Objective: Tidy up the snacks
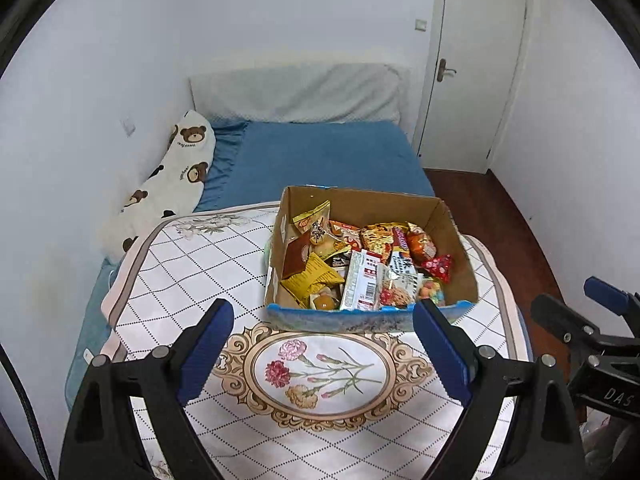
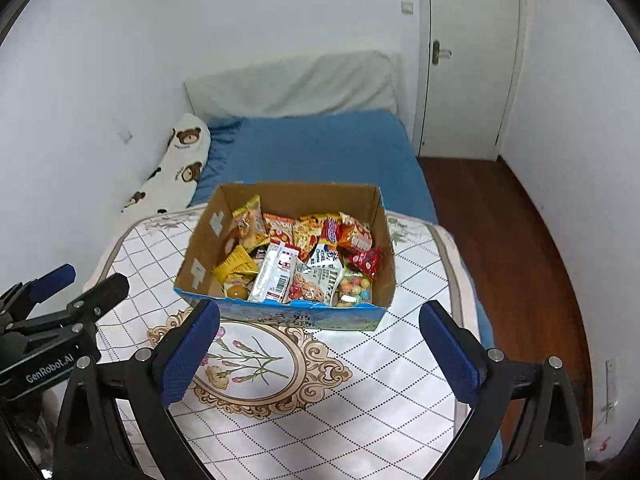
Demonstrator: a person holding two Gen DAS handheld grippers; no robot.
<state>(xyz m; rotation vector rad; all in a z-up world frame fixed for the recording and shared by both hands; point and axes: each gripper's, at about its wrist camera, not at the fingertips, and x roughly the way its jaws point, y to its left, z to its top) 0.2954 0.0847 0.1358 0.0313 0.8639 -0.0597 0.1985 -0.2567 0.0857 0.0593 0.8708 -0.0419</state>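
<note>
Left tongs: blue-padded fingers spread wide, nothing between them. They hang above the table, just short of the cardboard box. Right tongs: also spread wide, holding nothing, same stance near the box's front wall. Each pair shows at the edge of the other's view: right tongs at far right of the left wrist view, left tongs at far left of the right wrist view.

Table carries a white quilted cover with a dotted grid and an oval flower medallion, which lies between the tongs and the box.

Box: open-topped, brown inside, blue printed outside, standing on the far half of the table. Contents, piled loosely:
- yellow packets at left front
- white packet with barcode, front middle
- clear bag of coloured candy balls, front right corner
- small red pyramid packet, right side
- orange and red packets toward the back
- brown packet leaning on the left wall

Behind the table: bed with blue sheet, bear-print pillow along the left wall, white door at right, wooden floor.
</note>
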